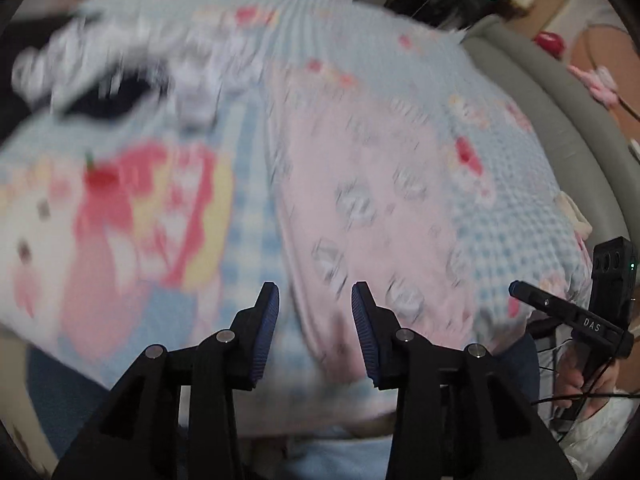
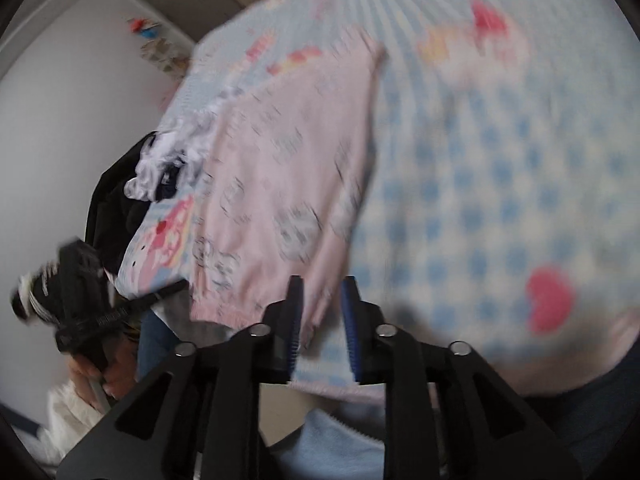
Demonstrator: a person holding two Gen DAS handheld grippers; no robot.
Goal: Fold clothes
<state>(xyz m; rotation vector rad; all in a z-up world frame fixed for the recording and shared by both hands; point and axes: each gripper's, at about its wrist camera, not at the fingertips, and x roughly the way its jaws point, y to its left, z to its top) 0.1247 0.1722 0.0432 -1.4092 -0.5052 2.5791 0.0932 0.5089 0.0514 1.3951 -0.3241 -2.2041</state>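
Jaws: your left gripper (image 1: 315, 296) stands apart, nothing between its pads; your right gripper (image 2: 322, 300) is narrowly parted, also empty.
Garment: pink printed garment (image 1: 360, 200) lies flat on the blue checked bedspread (image 1: 500, 216), just ahead of both grippers.
Axis: its length runs away from you.
Nearest: judging by the near hem (image 2: 224, 308), both hands sit about equally close.

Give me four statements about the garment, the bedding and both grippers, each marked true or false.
1. The pink garment lies on a blue checked blanket. True.
2. The left gripper is clamped on the garment. False: its jaws stand open, nothing pinched.
3. The pink garment is plain, without print. False: it carries small grey motifs.
4. The right gripper has a gap between its jaws. True.
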